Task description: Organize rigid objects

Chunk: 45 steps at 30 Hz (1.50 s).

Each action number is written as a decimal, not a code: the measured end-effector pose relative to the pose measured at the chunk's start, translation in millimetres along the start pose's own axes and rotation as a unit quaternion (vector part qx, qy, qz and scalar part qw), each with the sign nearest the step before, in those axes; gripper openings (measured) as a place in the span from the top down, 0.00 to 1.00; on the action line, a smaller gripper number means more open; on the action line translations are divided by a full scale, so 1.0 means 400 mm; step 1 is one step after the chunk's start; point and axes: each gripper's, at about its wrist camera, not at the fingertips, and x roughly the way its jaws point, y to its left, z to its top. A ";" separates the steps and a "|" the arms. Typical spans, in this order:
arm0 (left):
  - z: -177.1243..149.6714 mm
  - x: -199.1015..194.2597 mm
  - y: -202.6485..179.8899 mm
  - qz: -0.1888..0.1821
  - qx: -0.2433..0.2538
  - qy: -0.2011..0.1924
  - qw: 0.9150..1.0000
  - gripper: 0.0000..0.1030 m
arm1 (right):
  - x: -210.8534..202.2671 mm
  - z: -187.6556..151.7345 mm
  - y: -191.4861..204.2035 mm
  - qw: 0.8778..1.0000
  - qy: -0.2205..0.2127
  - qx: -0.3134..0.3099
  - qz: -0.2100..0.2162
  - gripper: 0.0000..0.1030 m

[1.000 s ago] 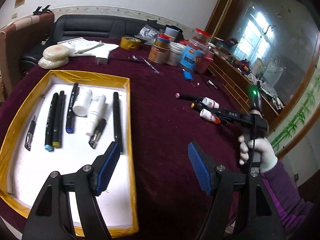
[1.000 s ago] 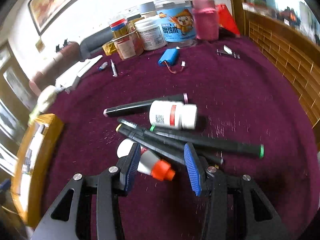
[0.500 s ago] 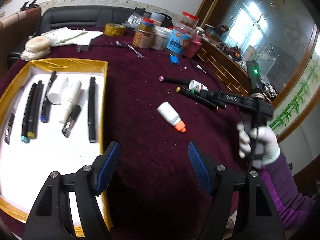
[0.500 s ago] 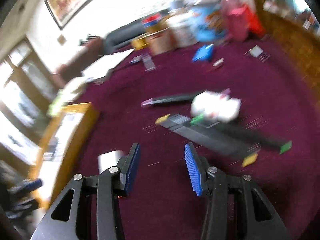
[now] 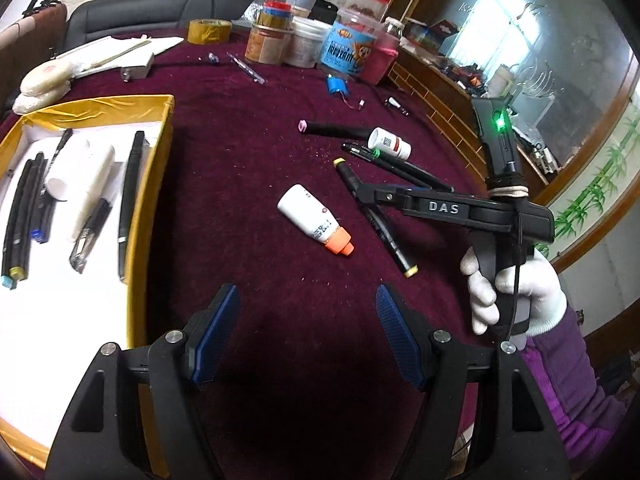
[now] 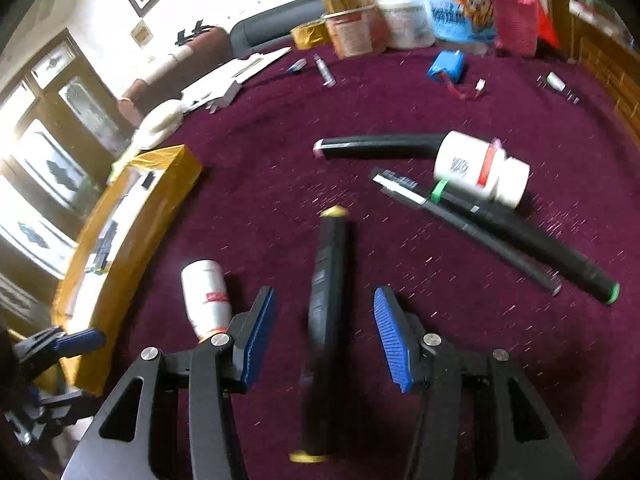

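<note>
A gold-rimmed white tray (image 5: 160,128) at the left holds several black markers and white bottles. On the maroon cloth lie a white bottle with an orange cap (image 5: 314,220), a yellow-tipped black marker (image 5: 374,216), a white pill bottle (image 5: 390,144) and more markers (image 5: 400,166). My left gripper (image 5: 308,328) is open and empty, hovering near the tray's right rim. My right gripper (image 6: 324,332) is open, straddling the yellow-tipped marker (image 6: 328,272) without closing on it. The orange-capped bottle (image 6: 206,296) lies just left of its left finger.
Jars and tubs (image 5: 312,40), a tape roll (image 5: 209,31), a blue battery pack (image 5: 336,86), papers (image 5: 116,54) and small parts sit at the far side of the table. A wooden ledge (image 5: 440,92) borders the right edge.
My left gripper has shifted right, away from over the tray. My right gripper has swung off the orange-capped bottle and now straddles the yellow-tipped marker, which has turned lengthwise.
</note>
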 end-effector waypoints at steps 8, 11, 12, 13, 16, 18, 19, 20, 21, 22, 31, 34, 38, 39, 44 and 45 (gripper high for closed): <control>0.055 0.103 -0.046 0.009 -0.002 0.030 1.000 0.32 | 0.013 -0.005 0.040 0.995 -0.021 -0.051 -0.079 0.85; 0.088 0.158 -0.055 0.021 -0.003 0.037 0.999 0.32 | -0.018 -0.016 0.021 0.995 -0.040 -0.034 -0.090 0.86; 0.098 0.175 -0.056 0.027 -0.003 0.039 0.999 0.32 | -0.021 -0.017 0.007 0.995 -0.048 -0.025 -0.089 0.87; 0.108 0.192 -0.056 0.033 -0.004 0.042 0.999 0.33 | -0.026 -0.017 -0.016 0.995 -0.056 -0.010 -0.078 0.87; 0.136 0.234 -0.062 0.054 0.012 0.029 0.998 0.33 | -0.031 -0.016 -0.045 0.996 -0.064 0.014 -0.060 0.87; 0.138 0.252 -0.082 0.076 0.058 0.022 0.995 0.41 | -0.033 -0.020 -0.042 0.996 -0.067 0.010 -0.063 0.87; 0.135 0.252 -0.083 0.086 0.067 0.017 0.994 0.57 | -0.033 -0.022 -0.038 0.995 -0.067 0.006 -0.067 0.86; 0.128 0.249 -0.086 0.098 0.082 0.012 0.992 0.70 | -0.032 -0.023 -0.032 0.995 -0.068 0.003 -0.070 0.85; 0.124 0.244 -0.082 0.095 0.086 0.011 0.992 0.73 | -0.029 -0.022 -0.030 0.995 -0.068 0.001 -0.068 0.85; 0.121 0.236 -0.071 0.081 0.079 0.012 0.994 0.74 | -0.027 -0.021 -0.030 0.995 -0.068 0.003 -0.066 0.85; 0.096 0.108 -0.019 -0.017 0.017 -0.016 1.000 0.77 | -0.026 -0.025 -0.034 0.996 -0.070 0.005 -0.050 0.76; 0.081 0.037 -0.003 -0.037 0.012 -0.038 0.999 0.77 | -0.019 -0.024 -0.013 0.995 -0.065 -0.014 -0.070 0.76; 0.065 -0.052 0.055 -0.051 -0.011 -0.071 0.996 0.77 | -0.003 -0.023 0.033 0.988 -0.055 -0.051 -0.134 0.88; 0.058 -0.082 0.076 -0.055 -0.019 -0.084 0.995 0.77 | -0.004 -0.021 0.034 0.988 -0.053 -0.050 -0.135 0.88; 0.029 -0.198 0.177 -0.058 -0.045 -0.133 0.988 0.77 | -0.040 -0.028 0.036 0.994 -0.064 -0.009 -0.087 0.88; 0.021 -0.222 0.202 -0.054 -0.053 -0.141 0.987 0.77 | -0.050 -0.029 0.049 0.994 -0.068 -0.011 -0.083 0.88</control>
